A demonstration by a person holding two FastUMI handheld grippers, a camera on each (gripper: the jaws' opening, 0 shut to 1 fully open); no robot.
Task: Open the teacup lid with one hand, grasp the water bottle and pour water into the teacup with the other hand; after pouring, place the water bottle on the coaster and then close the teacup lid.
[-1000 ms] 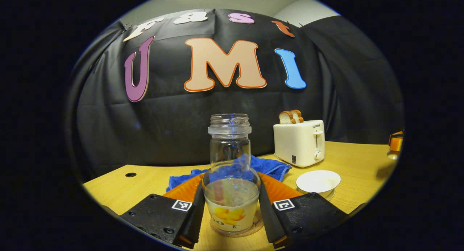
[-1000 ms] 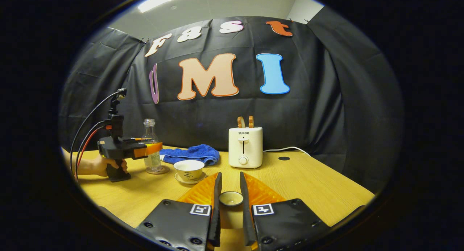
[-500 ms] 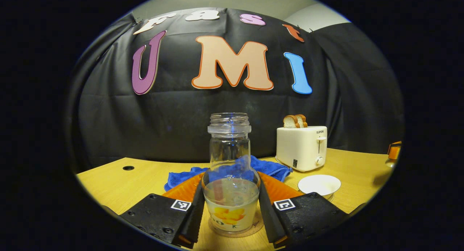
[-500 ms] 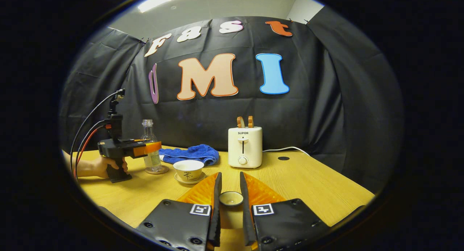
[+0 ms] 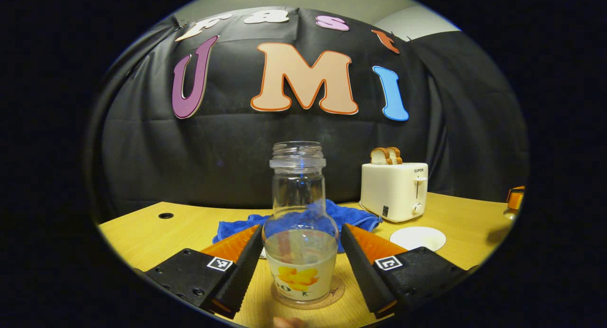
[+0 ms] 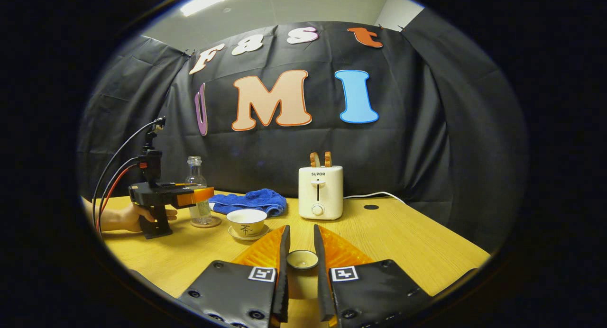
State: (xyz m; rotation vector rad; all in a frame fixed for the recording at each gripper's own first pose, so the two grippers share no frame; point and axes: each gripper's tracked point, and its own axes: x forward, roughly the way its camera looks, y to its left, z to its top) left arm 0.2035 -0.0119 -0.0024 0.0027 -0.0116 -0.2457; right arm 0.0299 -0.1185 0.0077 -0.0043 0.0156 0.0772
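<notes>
- Two handheld grippers work over a yellow wooden table in a booth hung with black cloth; the left gripper sits low at the table's near edge, its fingers spread apart on either side of the water bottle, with a clear gap showing on both flanks.
- Standing upright on a round coaster, the glass bottle is uncapped and holds liquid in its lower part.
- In the right gripper view, the left gripper is held by a hand at the table's left side, the bottle at its fingers, cables trailing up and back from its body.
- Just right of the bottle, the open teacup rests on its saucer, with bare tabletop between it and the right gripper.
- Closed in around the teacup lid, the right gripper holds it between its fingers, near the front of the table; whether the lid rests on the wood or hangs above it cannot be told.
- Farther back, a blue towel lies crumpled beside a white toaster with two slices of bread standing in its slots.
- Behind the toaster a white cord runs along the rear edge, near a round hole in the tabletop; the table's right half lies open.
</notes>
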